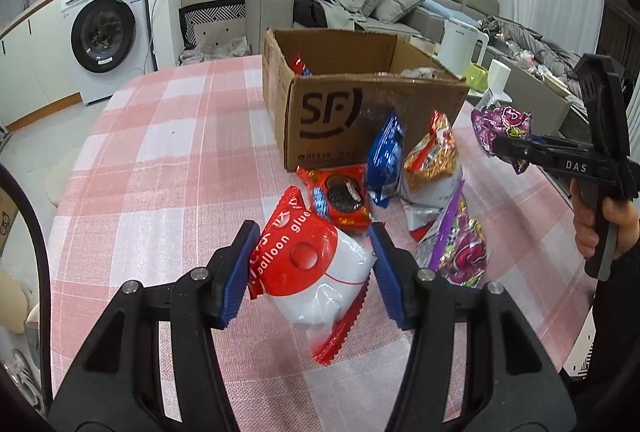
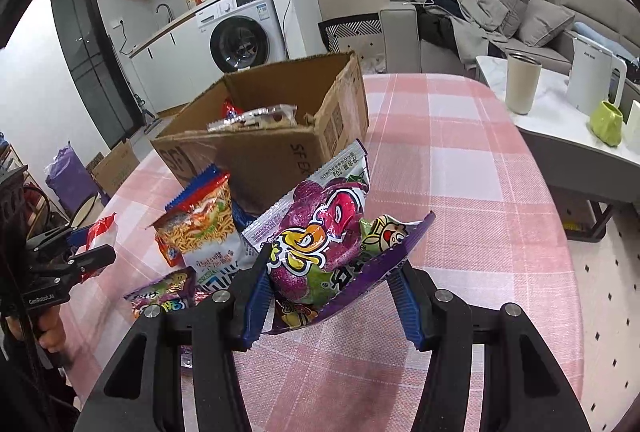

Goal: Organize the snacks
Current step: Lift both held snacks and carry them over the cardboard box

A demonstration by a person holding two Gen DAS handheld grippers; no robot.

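Note:
My left gripper is shut on a red and white "balloon glue" packet and holds it above the pink checked tablecloth. My right gripper is shut on a purple candy bag; it also shows in the left wrist view, held up at the right of the open SF cardboard box. The box holds a few snacks. In front of it lie a red Oreo pack, a blue packet, a noodle snack bag and another purple candy bag.
A side table at the right carries a white kettle, a beige cup and a green mug. A grey sofa stands behind, and a washing machine at the far left.

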